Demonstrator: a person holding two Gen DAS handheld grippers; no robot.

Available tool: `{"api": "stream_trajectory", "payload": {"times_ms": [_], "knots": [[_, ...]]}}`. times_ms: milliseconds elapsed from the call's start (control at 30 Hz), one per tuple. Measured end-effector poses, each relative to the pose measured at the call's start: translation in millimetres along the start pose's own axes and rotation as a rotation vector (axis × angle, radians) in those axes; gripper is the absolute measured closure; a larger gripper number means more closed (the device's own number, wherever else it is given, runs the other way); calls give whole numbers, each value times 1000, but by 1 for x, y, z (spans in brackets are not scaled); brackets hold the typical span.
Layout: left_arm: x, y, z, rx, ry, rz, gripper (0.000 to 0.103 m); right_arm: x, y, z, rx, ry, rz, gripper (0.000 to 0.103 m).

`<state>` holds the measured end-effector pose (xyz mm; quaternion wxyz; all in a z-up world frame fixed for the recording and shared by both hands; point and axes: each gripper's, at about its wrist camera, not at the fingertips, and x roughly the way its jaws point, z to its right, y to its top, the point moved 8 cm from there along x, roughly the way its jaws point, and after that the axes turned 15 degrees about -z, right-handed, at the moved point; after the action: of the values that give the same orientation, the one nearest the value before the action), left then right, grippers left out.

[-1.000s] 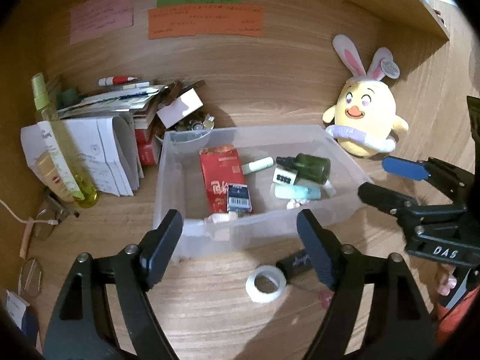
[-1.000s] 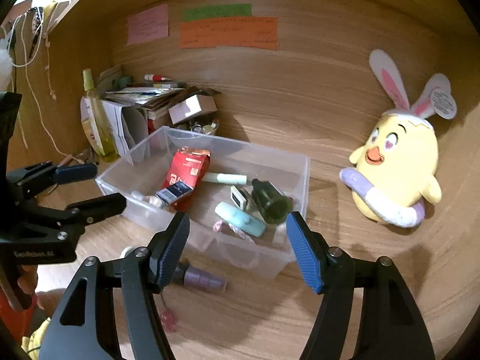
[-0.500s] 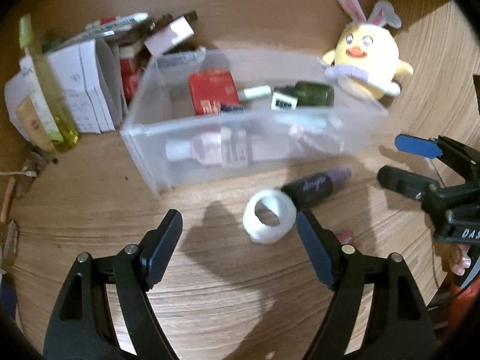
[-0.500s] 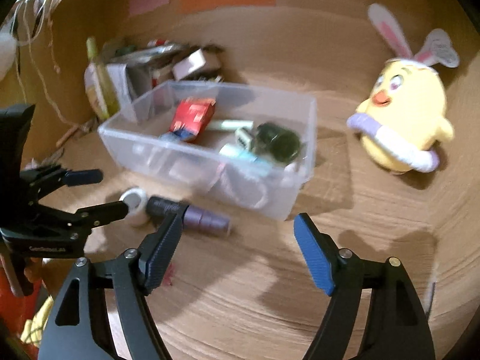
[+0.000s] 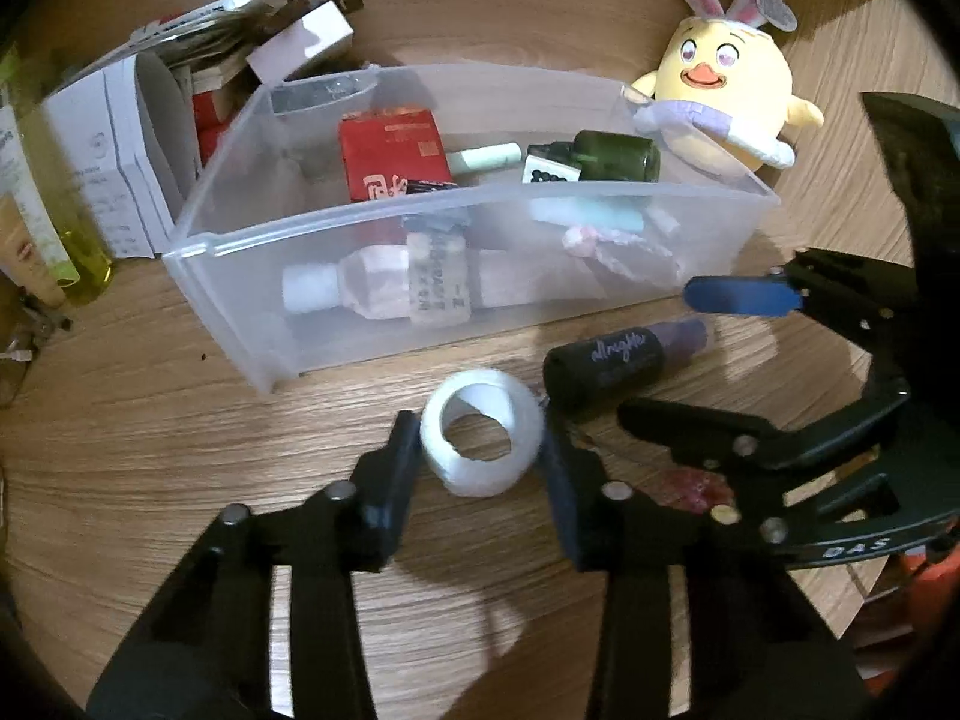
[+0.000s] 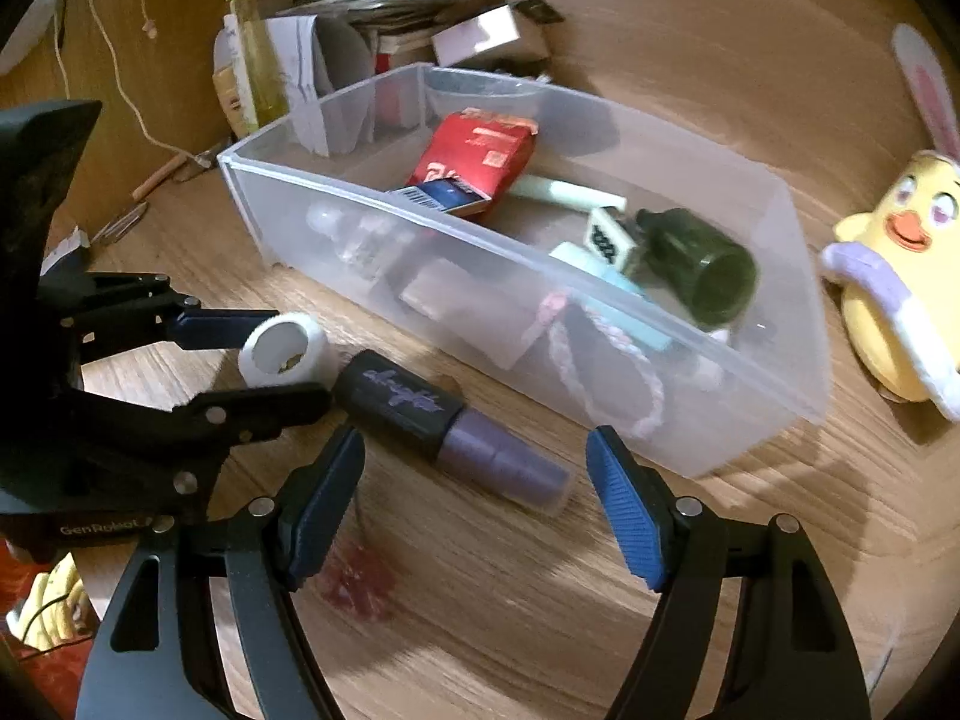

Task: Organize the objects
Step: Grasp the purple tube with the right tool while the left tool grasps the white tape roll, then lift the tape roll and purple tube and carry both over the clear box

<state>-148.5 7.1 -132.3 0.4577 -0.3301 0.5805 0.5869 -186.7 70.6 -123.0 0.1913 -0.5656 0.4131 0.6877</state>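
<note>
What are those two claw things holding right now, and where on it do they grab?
The left gripper is closing its fingers on the outer sides of the white tape roll. The right gripper holds nothing; the purple bottle lies loose between its fingers.

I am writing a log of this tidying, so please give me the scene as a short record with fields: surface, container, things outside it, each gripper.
surface: wooden desk
container: clear plastic bin, already holding a red packet, a green bottle and other small things
outside the bin: tape roll and purple tube, lying on the desk in front of it
beside the bin: yellow plush toy
left gripper: jaws closing, tape roll between them
right gripper: jaws closing, astride the purple tube, pads not touching it
</note>
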Motion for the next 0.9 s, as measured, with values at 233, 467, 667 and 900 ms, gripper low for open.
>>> {"api": "stream_trajectory", "payload": {"times_ms": [233,467,667,900], "knots": [[-8,-6,-14,-36,12,25,64,11,3,-8,-22,27,-35,72],[-19,-9,-24,-73,9,54,64,-2,-13,-5,-3,16,-6,79],[-34,-8,-21,-74,12,93,64,-23,-28,0,28,11,39,80],[-59,-2,-9,-61,20,154,64,-55,-35,8,78,12,113,80]]}}
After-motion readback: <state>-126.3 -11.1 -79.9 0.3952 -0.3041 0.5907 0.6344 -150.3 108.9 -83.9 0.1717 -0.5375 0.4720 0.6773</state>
